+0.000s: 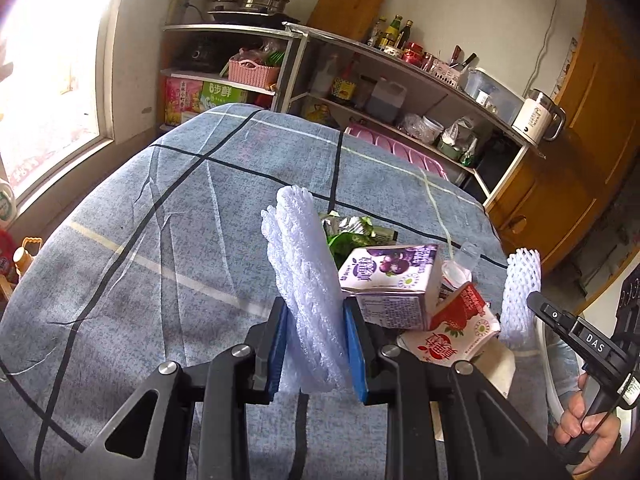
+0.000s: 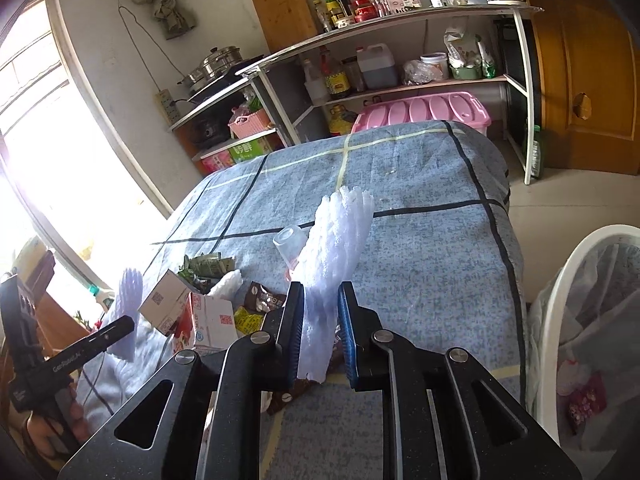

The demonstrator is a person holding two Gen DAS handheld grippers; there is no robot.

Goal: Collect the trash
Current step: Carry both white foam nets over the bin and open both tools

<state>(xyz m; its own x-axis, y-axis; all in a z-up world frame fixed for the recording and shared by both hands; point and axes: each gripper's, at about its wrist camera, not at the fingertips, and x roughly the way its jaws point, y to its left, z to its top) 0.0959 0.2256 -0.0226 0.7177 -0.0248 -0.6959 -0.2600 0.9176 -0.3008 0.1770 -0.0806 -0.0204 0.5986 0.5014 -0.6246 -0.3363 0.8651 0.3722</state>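
Blue-grey checked cloth covers the counter, with steel shelving of bottles, pots and a pink tub behind it. Left claw: held low over the near edge, pointing across the cloth, blue pads clenched on an upright white foam fruit net, ribbed and flattened, standing tall above the fingertips. Right claw: level beside it on the right, gripped by a bare hand, pads clamped on a second foam net, tilted slightly rightward. Trash heap on the cloth between and beyond the two claws: purple drink carton lying on its side; red strawberry carton, crumpled, touching it; green foil wrapper behind; clear plastic cup tipped over; brown snack wrapper. White bin lined with a translucent bag stands at the counter's right, some rubbish already inside.
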